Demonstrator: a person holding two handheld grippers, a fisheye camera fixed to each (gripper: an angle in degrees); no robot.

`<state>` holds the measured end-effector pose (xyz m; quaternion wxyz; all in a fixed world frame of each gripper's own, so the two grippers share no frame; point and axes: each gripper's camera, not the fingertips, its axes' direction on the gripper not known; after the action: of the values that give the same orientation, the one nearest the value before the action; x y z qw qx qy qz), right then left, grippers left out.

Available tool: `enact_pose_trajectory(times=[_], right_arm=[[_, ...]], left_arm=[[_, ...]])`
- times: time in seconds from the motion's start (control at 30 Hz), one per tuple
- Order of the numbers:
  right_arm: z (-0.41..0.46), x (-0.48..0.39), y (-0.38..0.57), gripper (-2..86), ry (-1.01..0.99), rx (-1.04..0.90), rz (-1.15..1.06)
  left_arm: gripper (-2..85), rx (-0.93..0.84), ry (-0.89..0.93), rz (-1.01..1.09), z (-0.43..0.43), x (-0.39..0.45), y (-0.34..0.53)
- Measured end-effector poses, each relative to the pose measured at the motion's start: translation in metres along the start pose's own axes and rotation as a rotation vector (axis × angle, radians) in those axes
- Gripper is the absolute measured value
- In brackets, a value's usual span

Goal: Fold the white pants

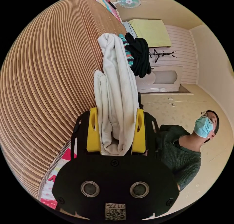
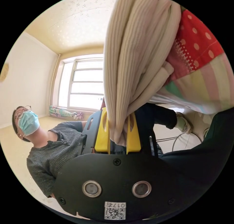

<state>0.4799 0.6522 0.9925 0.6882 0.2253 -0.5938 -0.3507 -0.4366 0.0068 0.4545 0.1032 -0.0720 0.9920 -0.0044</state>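
Observation:
The white pants (image 1: 117, 87) are a ribbed, cream-white bundle folded into several layers. In the left gripper view they run out from between the yellow jaws of my left gripper (image 1: 116, 126), which is shut on a thick wad of the layers beside the bamboo mat (image 1: 48, 87). In the right gripper view the white pants (image 2: 131, 63) stretch away from my right gripper (image 2: 118, 131), whose yellow jaws pinch a narrow gathered edge of the cloth. That view is rolled far over.
A black garment (image 1: 140, 55) and a patterned cloth lie past the pants on the mat. A patchwork quilt (image 2: 199, 70) with red dotted and striped panels lies beside the pants. A person (image 1: 185, 150) in a dark top stands close behind both grippers. A window (image 2: 82, 87) and pale walls lie beyond.

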Motion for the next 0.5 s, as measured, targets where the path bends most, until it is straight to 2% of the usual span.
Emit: enact_pose_trajectory(times=[0.07, 0.13, 0.3, 0.43, 0.5], right_arm=[[0.001, -0.009, 0.005, 10.6, -0.045, 0.003, -0.008], [0.001, -0.025, 0.009, 10.4, -0.054, -0.005, -0.042], [0.011, -0.088, 0.017, 9.5, -0.090, -0.034, -0.128], [0.077, -0.145, -0.006, 8.7, 0.028, -0.194, -0.168], [0.122, -0.160, -0.031, 8.5, 0.055, -0.285, -0.212]], left_arm=[[17.7, -0.109, 0.078, -0.027, 0.018, 0.008, -0.005], [16.1, -0.133, 0.175, -0.018, 0.031, 0.020, -0.004], [13.6, -0.011, 0.563, 0.081, 0.026, 0.076, 0.032], [13.3, 0.095, 0.499, 0.109, -0.036, 0.127, 0.068], [12.7, 0.178, 0.396, 0.110, -0.104, 0.160, 0.102]])
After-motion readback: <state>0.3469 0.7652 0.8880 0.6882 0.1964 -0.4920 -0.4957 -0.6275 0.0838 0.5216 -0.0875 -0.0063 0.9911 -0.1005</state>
